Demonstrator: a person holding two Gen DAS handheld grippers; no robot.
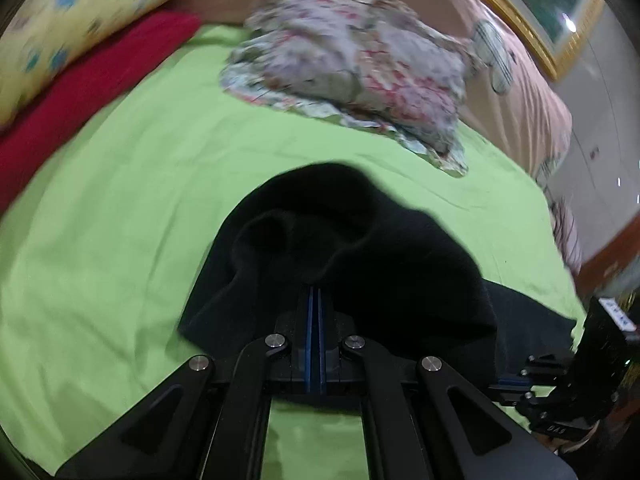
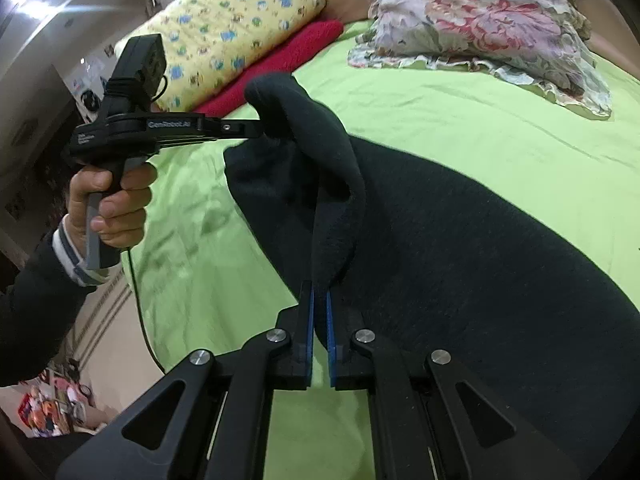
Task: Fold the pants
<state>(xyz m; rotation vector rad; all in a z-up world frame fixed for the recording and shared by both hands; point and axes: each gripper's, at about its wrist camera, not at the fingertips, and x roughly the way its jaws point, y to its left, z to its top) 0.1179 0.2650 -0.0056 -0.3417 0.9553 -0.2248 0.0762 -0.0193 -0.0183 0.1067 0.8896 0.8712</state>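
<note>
Black pants lie on a green bed sheet. My left gripper is shut on an edge of the pants and holds the cloth lifted and bunched in front of it. In the right wrist view the pants spread to the right, and my right gripper is shut on another lifted edge. The left gripper, held in a hand, shows there at the left, pinching the raised cloth. The right gripper's body shows at the right edge of the left wrist view.
A floral pillow lies at the far side of the bed. A yellow patterned pillow rests on a red cloth at the far left. A pink blanket lies far right. The bed edge and floor are at left.
</note>
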